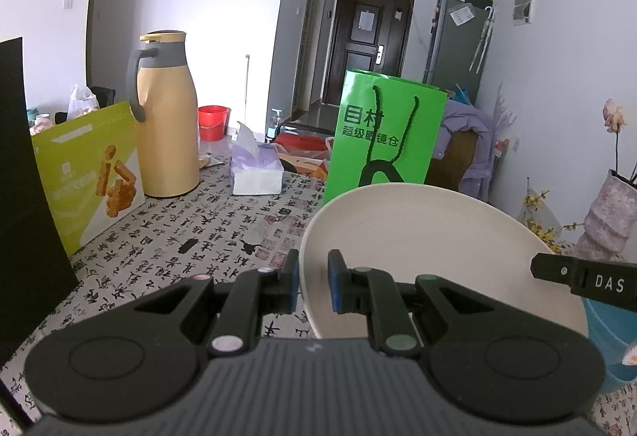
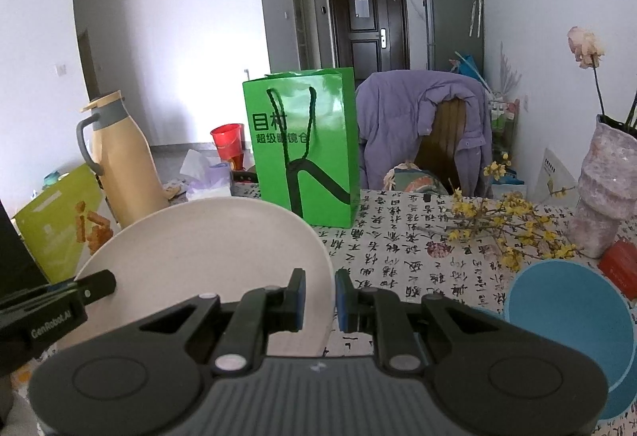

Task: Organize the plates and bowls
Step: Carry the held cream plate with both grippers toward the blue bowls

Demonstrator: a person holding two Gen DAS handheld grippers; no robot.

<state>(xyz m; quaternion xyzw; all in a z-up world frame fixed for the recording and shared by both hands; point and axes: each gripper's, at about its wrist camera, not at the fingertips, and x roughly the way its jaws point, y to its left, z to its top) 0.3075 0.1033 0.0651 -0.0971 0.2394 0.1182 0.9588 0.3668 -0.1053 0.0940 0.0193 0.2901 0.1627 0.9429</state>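
both hand-held grippers [image 1: 313,282] pinch the plate's [image 1: 418,237] opposite rims.

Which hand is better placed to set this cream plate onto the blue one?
Probably the right: both grippers clamp the cream plate, left gripper on its left rim, right gripper on its right rim, and the blue plate lies on the right gripper's side.

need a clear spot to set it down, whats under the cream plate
The cream plate is held off the tablecloth by both grippers on opposite rims. Printed cloth shows around it; the patch directly beneath is covered.
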